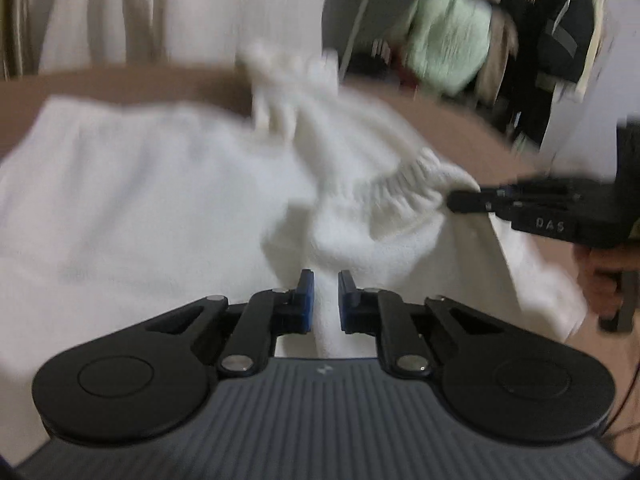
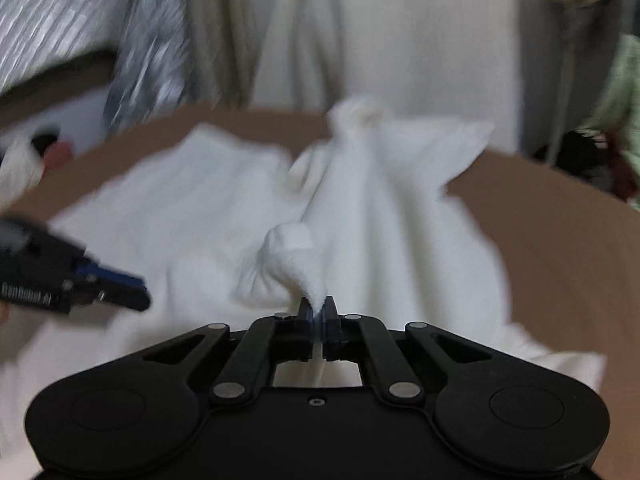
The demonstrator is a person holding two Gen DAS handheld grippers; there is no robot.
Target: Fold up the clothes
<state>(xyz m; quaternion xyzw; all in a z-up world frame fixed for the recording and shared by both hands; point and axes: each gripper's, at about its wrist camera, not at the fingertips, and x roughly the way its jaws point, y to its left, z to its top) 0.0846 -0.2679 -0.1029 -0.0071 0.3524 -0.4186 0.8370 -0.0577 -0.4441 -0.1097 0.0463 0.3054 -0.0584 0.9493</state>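
In the left wrist view, our left gripper [image 1: 326, 288] has its fingers slightly spread around a fold of the white garment [image 1: 140, 200] lying on the brown table [image 1: 120, 84]. In the right wrist view, our right gripper [image 2: 319, 310] pinches a raised cloth peak; the garment stretches ahead of it.

Item count: one white garment [image 1: 168, 200] on the brown worktop [image 2: 560, 232]; two tongs [image 1: 326, 296] [image 2: 318, 312] at the garment; one hand [image 1: 600, 280] beside it.
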